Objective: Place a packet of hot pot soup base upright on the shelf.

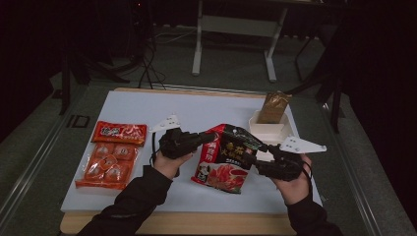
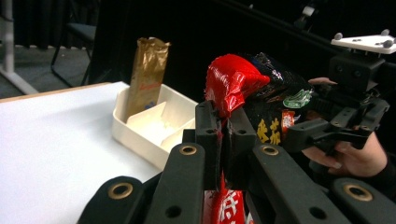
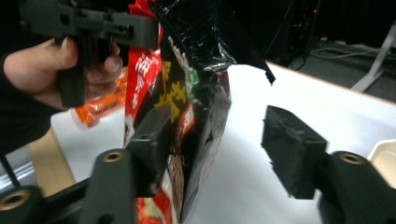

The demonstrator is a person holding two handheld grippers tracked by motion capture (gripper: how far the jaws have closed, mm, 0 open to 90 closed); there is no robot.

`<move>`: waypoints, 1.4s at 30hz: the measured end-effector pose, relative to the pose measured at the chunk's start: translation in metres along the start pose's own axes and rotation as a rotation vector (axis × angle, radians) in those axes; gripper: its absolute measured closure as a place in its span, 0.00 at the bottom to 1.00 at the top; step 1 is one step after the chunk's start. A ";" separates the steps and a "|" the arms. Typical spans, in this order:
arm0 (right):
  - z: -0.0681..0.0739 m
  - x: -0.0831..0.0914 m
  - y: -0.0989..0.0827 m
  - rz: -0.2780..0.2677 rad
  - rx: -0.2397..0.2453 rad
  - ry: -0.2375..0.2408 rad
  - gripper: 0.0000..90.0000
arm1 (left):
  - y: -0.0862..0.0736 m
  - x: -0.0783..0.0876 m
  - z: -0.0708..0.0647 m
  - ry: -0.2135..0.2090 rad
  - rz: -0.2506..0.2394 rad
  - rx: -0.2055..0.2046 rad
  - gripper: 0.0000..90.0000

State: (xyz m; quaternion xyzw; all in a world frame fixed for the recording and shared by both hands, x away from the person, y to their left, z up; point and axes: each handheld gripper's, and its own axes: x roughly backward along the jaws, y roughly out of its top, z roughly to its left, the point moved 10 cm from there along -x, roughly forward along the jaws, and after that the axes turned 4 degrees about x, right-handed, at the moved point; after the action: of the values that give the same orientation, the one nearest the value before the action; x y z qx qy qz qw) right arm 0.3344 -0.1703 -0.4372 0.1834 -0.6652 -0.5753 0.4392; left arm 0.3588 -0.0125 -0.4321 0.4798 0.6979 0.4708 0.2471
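A red and black snack bag (image 1: 223, 160) stands tilted on the white board (image 1: 147, 105), its lower end resting on the board. My left gripper (image 1: 209, 137) is shut on the bag's red top corner (image 2: 233, 79); the pads (image 2: 208, 126) pinch the foil flat. My right gripper (image 1: 248, 156) reaches in from the right, open around the bag's black side edge (image 3: 187, 70). In the right gripper view one jaw lies against the bag and the other pad (image 3: 289, 149) stands well clear of it.
A white divided tray (image 1: 268, 132) at the back right holds an upright gold packet (image 1: 273, 107). On the left of the board lie a red packet (image 1: 119, 132) and an orange multipack (image 1: 108, 164). Table legs and dark floor lie beyond the far edge.
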 end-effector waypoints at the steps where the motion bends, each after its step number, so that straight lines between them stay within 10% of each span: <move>1: 0.002 0.001 0.002 -0.005 -0.005 0.022 0.63 | 0.000 -0.001 -0.001 -0.007 -0.003 0.000 0.96; 6: 0.004 0.004 0.011 -0.030 -0.016 0.049 0.81 | -0.003 -0.004 0.000 -0.009 -0.017 -0.008 0.96; 19: 0.001 0.008 0.018 0.013 0.010 0.025 0.86 | -0.012 -0.003 0.001 -0.056 0.025 -0.001 0.86; 33: -0.010 0.019 0.032 -0.014 -0.002 -0.010 0.86 | -0.008 0.006 -0.002 -0.025 0.019 -0.057 0.30; 37: -0.014 0.024 0.043 -0.038 0.001 -0.018 0.86 | -0.017 0.011 0.002 0.070 0.051 -0.134 0.12; 42: -0.022 0.032 0.058 -0.072 0.009 -0.047 0.86 | -0.028 0.023 0.005 0.100 0.056 -0.117 0.02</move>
State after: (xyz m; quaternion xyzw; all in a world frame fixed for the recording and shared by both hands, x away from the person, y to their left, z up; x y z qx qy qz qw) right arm 0.3500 -0.1916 -0.3724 0.1957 -0.6708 -0.5918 0.4018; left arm 0.3411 0.0076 -0.4570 0.4598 0.6669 0.5410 0.2262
